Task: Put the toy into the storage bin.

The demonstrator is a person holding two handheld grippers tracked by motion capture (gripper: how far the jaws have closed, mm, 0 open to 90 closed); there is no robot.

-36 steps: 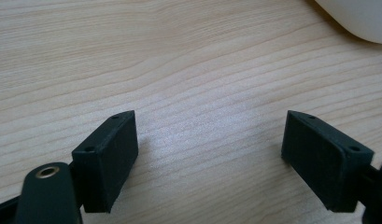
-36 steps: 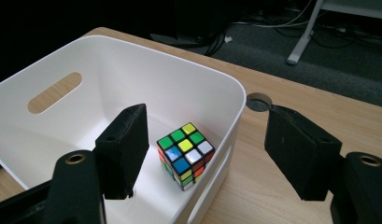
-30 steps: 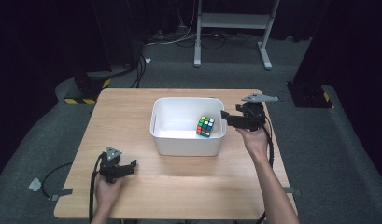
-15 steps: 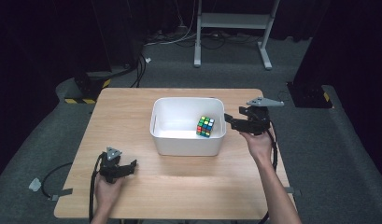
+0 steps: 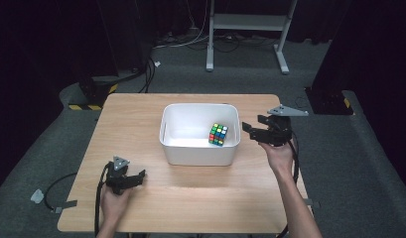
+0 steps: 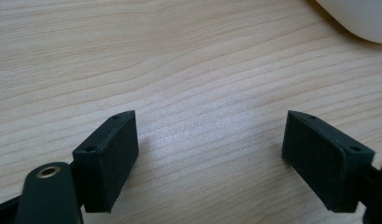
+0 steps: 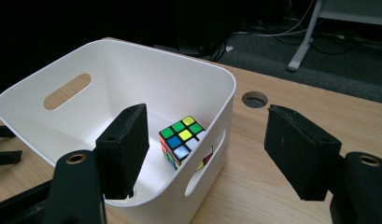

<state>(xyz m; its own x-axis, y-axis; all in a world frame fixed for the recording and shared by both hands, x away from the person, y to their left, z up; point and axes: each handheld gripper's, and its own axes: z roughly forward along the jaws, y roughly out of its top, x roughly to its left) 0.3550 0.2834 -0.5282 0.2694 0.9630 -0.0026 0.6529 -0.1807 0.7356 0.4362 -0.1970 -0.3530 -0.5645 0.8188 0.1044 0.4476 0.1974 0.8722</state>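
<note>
Where the white bin (image 5: 199,148) sits at the centre of the high view, on the wooden table (image 5: 141,119), the puzzle cube (image 5: 218,134) rests inside it against the bin's right-hand wall, a face of green, yellow and blue stickers turned upward. No brand, label or legible writing appears on the cube, the bin or either gripper. The right gripper (image 5: 251,130), at the right of that frame, hovers just beside the bin's right wall with its jaws pointing toward the bin; a grey three-cornered plate (image 5: 288,110) sits on top of it. In the right gripper view its jaws stand apart with nothing pressed between them: the left pad is over the bin's interior, the right pad over bare table, and the bin's rim and handle slot lie in the gap. The cube (image 7: 184,140) shows at the centre of that frame, on the bin's floor next to the slotted wall. A round hole in the tabletop (image 7: 254,99) shows at the upper right of it. The left gripper (image 5: 136,177), at the lower left of the high view, rests low on the table, well apart from the bin. In the left gripper view its jaws are spread wide over bare wood, gripping nothing, and a corner of the bin (image 6: 361,18) shows at the upper right.
</note>
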